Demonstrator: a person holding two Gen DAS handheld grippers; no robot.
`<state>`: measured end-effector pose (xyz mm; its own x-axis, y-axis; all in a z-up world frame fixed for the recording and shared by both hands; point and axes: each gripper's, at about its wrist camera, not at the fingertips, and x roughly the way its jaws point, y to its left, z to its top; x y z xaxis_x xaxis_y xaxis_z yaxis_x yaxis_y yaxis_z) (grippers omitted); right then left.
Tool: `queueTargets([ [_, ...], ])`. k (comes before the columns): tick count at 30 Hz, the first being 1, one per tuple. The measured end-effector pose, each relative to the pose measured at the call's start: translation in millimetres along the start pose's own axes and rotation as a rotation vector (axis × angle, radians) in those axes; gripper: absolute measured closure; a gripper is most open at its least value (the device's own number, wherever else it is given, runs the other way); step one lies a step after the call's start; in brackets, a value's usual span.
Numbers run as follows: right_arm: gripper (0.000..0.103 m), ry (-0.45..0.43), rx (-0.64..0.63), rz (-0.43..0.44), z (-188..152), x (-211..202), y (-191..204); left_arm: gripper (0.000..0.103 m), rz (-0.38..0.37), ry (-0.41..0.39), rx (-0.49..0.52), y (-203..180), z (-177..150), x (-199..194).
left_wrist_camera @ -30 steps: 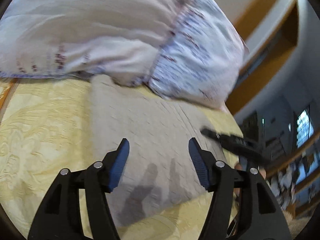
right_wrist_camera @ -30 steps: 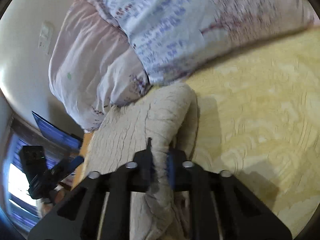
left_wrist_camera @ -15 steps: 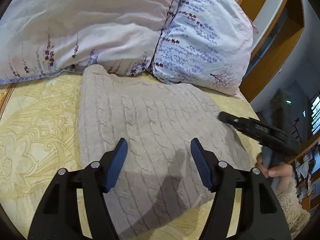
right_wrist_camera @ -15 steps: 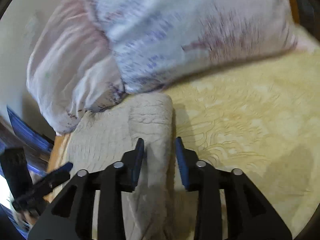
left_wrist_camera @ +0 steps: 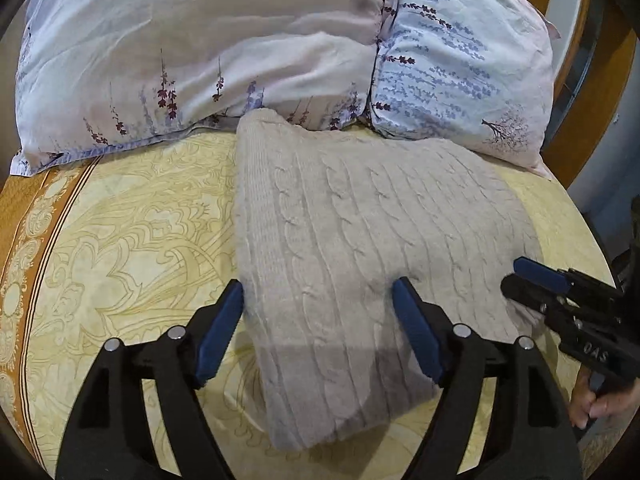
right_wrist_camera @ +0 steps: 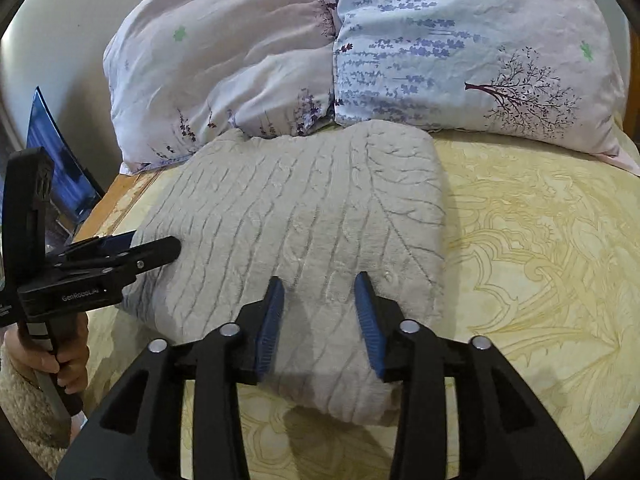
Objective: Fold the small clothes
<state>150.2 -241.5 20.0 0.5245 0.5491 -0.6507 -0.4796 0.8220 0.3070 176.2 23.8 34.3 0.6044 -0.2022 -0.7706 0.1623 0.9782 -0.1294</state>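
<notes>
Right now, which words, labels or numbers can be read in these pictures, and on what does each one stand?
"GenRobot.AI": side of the left claw, small but legible.
"0AS", uncertain: body of the right claw, partly blurred.
Nothing else is readable. Both claws are opening, with nothing gripped between them.

two floral pillows side by side on a yellow patterned bedspread — wooden headboard behind

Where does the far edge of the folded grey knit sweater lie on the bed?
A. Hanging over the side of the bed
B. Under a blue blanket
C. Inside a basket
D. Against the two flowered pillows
D: the sweater reaches the flowered pillows and lies flat on the yellow bedspread.
</notes>
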Motion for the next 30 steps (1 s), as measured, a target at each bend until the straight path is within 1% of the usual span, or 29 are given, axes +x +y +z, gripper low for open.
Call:
queueTargets([
  [4,0.057,-0.033,-0.002,-0.028,-4,-5,7,0.024,-0.021,-0.004,-0.036,8,-6,-7],
  [5,0.057,-0.047,0.003,-0.037,-9,-16,4,0.024,-0.019,-0.012,-0.035,9,-9,-13],
  [6,0.052,-0.063,0.013,-0.050,-11,-22,2,0.023,-0.010,-0.026,-0.030,10,-14,-19],
  [7,0.039,-0.082,0.028,-0.062,-14,-29,0,0.021,0.003,-0.042,-0.022,10,-19,-27],
  [8,0.033,-0.099,0.043,-0.068,-16,-35,-3,0.016,0.012,-0.053,-0.016,11,-24,-33],
  [9,0.027,-0.115,0.053,-0.081,-18,-39,-5,0.013,0.016,-0.066,-0.012,12,-30,-40],
  [11,0.027,-0.135,0.048,-0.118,-25,-48,-5,0.012,0.012,-0.078,-0.011,13,-40,-49],
  [12,0.024,-0.135,0.044,-0.133,-28,-50,-4,0.010,0.012,-0.080,-0.012,13,-45,-52],
  [13,0.011,-0.132,0.044,-0.152,-32,-52,-3,0.009,0.012,-0.080,-0.012,13,-50,-56],
  [14,0.005,-0.133,0.050,-0.169,-36,-54,-3,0.005,0.014,-0.078,-0.013,13,-54,-58],
  [15,0.003,-0.145,0.055,-0.181,-40,-56,-2,0.004,0.019,-0.076,-0.015,13,-57,-59],
  [17,0.003,-0.155,0.056,-0.196,-45,-59,0,0.003,0.019,-0.067,-0.021,12,-64,-60],
  [20,0.001,-0.144,0.054,-0.240,-51,-59,5,0.002,0.028,-0.047,-0.024,8,-71,-57],
  [23,0.001,-0.113,0.054,-0.226,-55,-55,9,0.002,0.052,-0.034,-0.014,3,-78,-55],
  [30,0.001,-0.051,0.050,-0.253,-67,-40,17,0.002,0.129,0.005,0.001,-6,-88,-46],
])
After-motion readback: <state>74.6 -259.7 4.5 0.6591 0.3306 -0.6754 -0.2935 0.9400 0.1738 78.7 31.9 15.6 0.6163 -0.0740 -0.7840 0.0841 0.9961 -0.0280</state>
